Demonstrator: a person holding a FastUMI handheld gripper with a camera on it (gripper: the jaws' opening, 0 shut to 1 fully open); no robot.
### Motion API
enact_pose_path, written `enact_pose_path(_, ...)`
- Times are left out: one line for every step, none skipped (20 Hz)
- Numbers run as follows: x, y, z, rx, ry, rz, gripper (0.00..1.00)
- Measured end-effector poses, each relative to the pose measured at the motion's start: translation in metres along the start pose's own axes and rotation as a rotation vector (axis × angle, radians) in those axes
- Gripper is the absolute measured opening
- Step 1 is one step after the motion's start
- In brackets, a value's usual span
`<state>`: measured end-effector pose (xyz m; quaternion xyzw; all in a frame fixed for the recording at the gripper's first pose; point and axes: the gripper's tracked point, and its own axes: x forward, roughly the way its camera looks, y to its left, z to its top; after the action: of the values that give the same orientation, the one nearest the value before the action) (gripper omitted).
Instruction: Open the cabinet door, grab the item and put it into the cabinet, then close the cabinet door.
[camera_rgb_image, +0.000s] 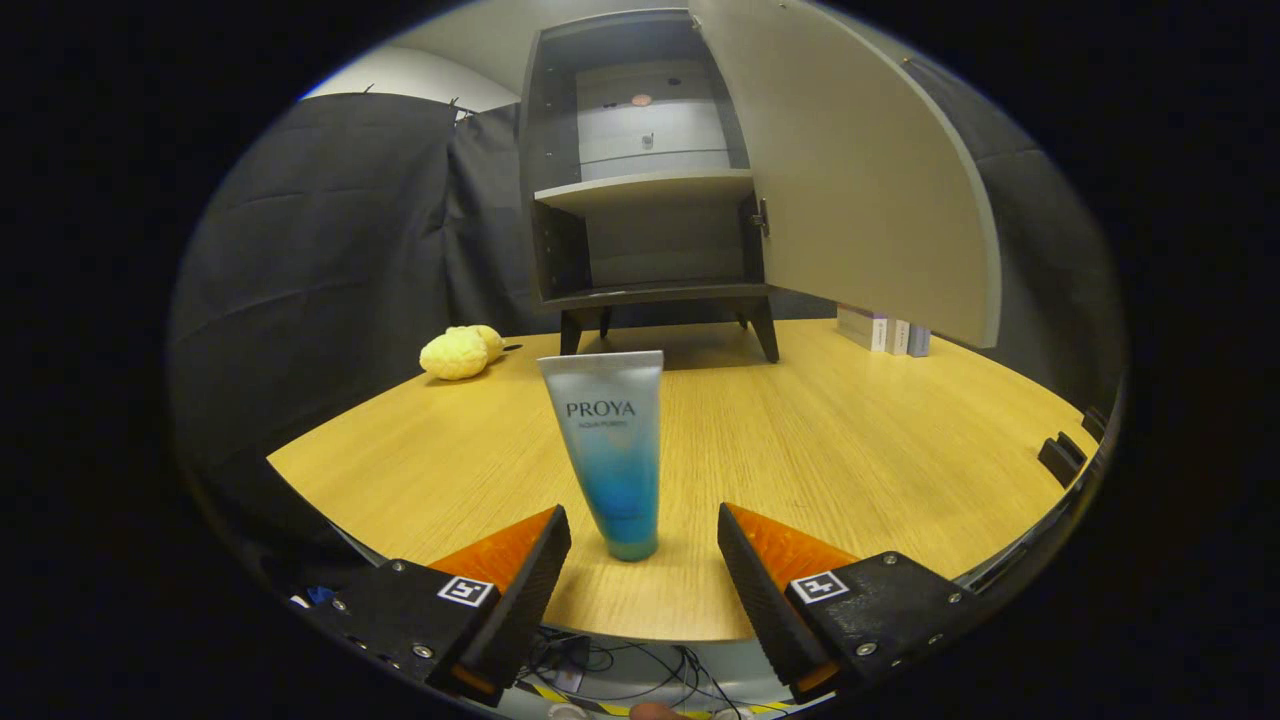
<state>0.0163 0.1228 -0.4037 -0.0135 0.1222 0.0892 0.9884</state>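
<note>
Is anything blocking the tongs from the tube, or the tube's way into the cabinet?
Nothing visible. The tube stands upright just ahead of the open tongs, untouched. Bare table lies between it and the cabinet, whose door is swung open.

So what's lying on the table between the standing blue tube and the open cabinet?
Nothing: in the gripper view, bare wooden tabletop runs from the blue-and-silver tube to the grey cabinet.

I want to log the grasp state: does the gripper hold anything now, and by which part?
Nothing is held. The gripper is open, and the upright blue-and-silver plastic tube stands on its cap between the fingers, with a gap on each side.
</note>
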Motion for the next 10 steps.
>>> enact_pose_path(0.007,0.001,-0.002,-0.01,0.006,-0.005,0.92)
enact_pose_path(0.01,0.001,-0.002,-0.016,0.005,-0.01,0.92)
enact_pose_path(0.014,0.0,-0.002,-0.026,0.008,-0.018,0.84)
enact_pose_path(0.016,0.0,-0.001,-0.039,0.01,-0.015,0.68)
enact_pose_path(0.017,0.001,-0.001,-0.048,0.016,-0.014,0.53)
enact_pose_path(0.019,0.001,-0.001,-0.049,0.029,-0.011,0.45)
enact_pose_path(0.018,0.0,0.001,-0.044,0.042,-0.016,0.44)
enact_pose_path(0.017,-0.001,0.006,-0.04,0.047,-0.021,0.44)
enact_pose_path(0.018,-0.002,0.013,-0.047,0.047,-0.028,0.44)
enact_pose_path(0.015,-0.003,0.022,-0.054,0.045,-0.029,0.44)
